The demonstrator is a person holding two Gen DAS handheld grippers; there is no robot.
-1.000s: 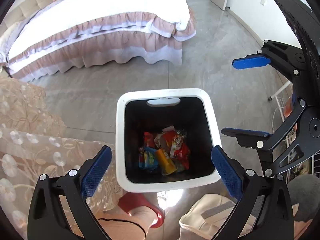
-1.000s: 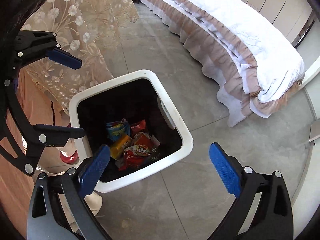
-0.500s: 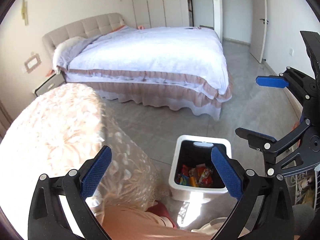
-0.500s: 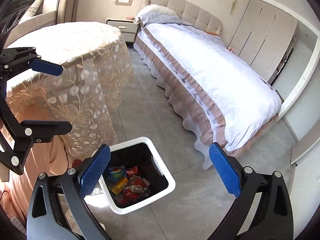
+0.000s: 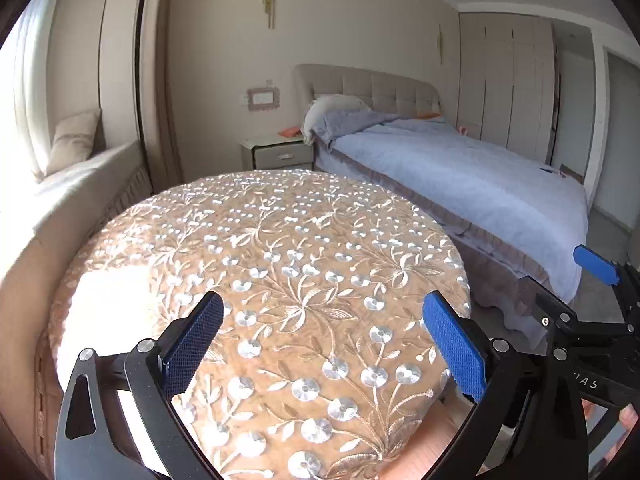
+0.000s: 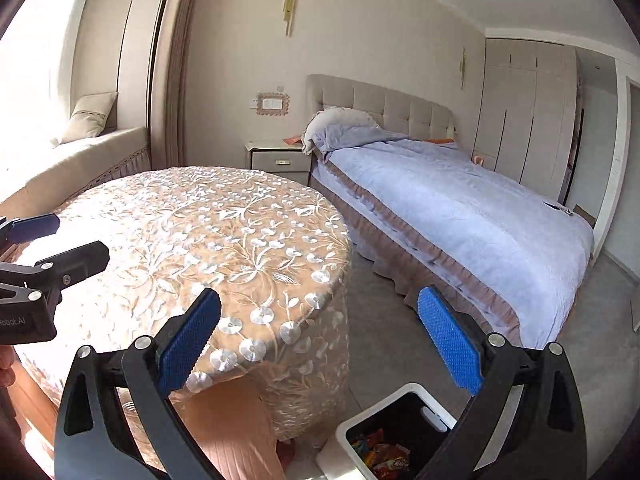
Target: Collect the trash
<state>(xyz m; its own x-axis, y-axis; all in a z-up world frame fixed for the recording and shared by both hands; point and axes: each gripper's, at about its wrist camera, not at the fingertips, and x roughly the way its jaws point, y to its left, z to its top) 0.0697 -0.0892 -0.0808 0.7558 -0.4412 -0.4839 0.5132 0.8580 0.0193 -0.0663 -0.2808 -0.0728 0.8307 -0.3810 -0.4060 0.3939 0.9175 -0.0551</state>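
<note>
Bedroom with pale walls: a bed [image 6: 460, 204] under a lavender cover runs from 12 toward 3 o'clock, its tufted headboard [image 6: 384, 106] against the far wall, and a nightstand [image 6: 278, 158] stands just beside it at 12 o'clock. A cushioned window seat [image 5: 80, 176] lies at 9 to 10 o'clock with a pillow [image 6: 90, 118] on it. In the foreground is a round table [image 5: 280, 280] draped in a tan cloth embroidered with white flowers; strong sunlight washes out its near left part.

My left tongs [image 5: 320, 348] hang above the table with the blue pads [image 5: 192, 344] wide apart and nothing between them. In the left wrist view, my right tongs [image 5: 560, 288] enter at 3 o'clock, also spread.

My right tongs [image 6: 318, 344] are held over the table's right edge, pads [image 6: 448, 344] apart and gripping nothing. In the right wrist view, my left tongs [image 6: 60, 240] reach in at 9 o'clock over the sunlit cloth.

The white trash bin [image 6: 348, 432] stands on the grey floor [image 6: 384, 336] at 5 o'clock in the right wrist view, near the table's draped side and partly hidden behind my right finger. Inside its dark interior lie colourful snack wrappers [image 6: 380, 456], red, orange and yellow; I cannot tell how many.
</note>
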